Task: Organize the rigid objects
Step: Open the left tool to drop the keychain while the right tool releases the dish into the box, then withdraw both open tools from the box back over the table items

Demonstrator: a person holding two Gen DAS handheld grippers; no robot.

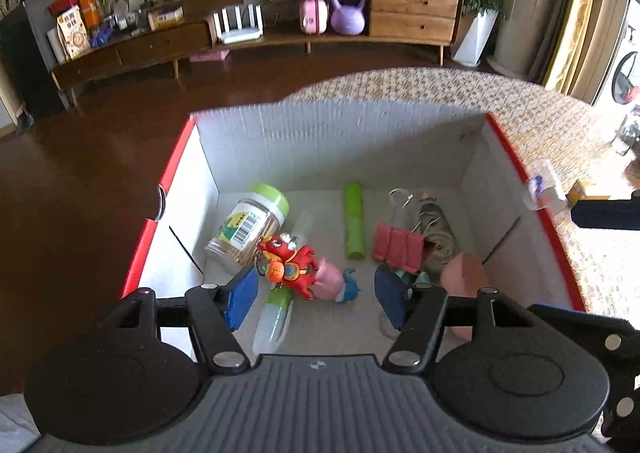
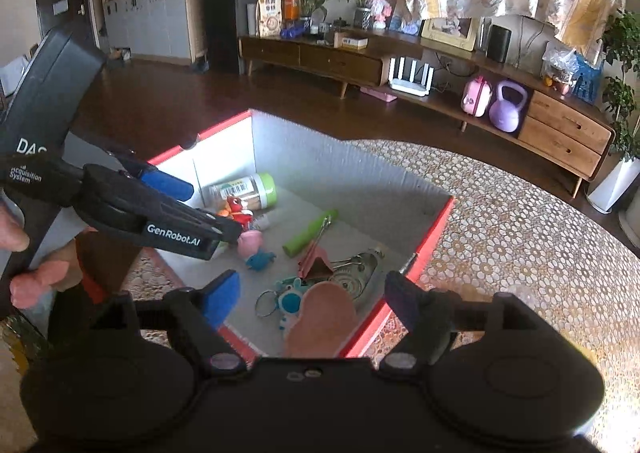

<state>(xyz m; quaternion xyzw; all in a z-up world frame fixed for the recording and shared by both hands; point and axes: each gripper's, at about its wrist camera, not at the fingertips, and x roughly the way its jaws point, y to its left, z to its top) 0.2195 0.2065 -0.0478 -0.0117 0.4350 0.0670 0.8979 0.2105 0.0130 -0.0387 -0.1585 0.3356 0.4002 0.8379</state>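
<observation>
A white box with a red rim (image 1: 516, 157) (image 2: 436, 237) holds several small things. My left gripper (image 1: 316, 299) (image 2: 208, 209) hangs open above a red dragon toy (image 1: 288, 265) (image 2: 236, 209) and a pink pig figure (image 1: 330, 285) (image 2: 250, 241), with nothing between its blue pads. Around them lie a green-lidded jar (image 1: 250, 225) (image 2: 248, 191), a green tube (image 1: 354, 221) (image 2: 310, 233), pink binder clips (image 1: 398, 247) (image 2: 316, 265) and a white tube (image 1: 274, 321). My right gripper (image 2: 311, 303) stands open and empty over the box's near corner, above a flat pink piece (image 2: 324, 317) and a teal keyring (image 2: 290, 299).
The box sits on a round table with a patterned cloth (image 2: 520, 233) (image 1: 400, 85). A small clear bottle (image 1: 544, 185) lies just outside the box's right wall. A person's hand (image 2: 28, 277) holds the left gripper. Dark wooden floor and a low sideboard (image 1: 280, 33) lie beyond.
</observation>
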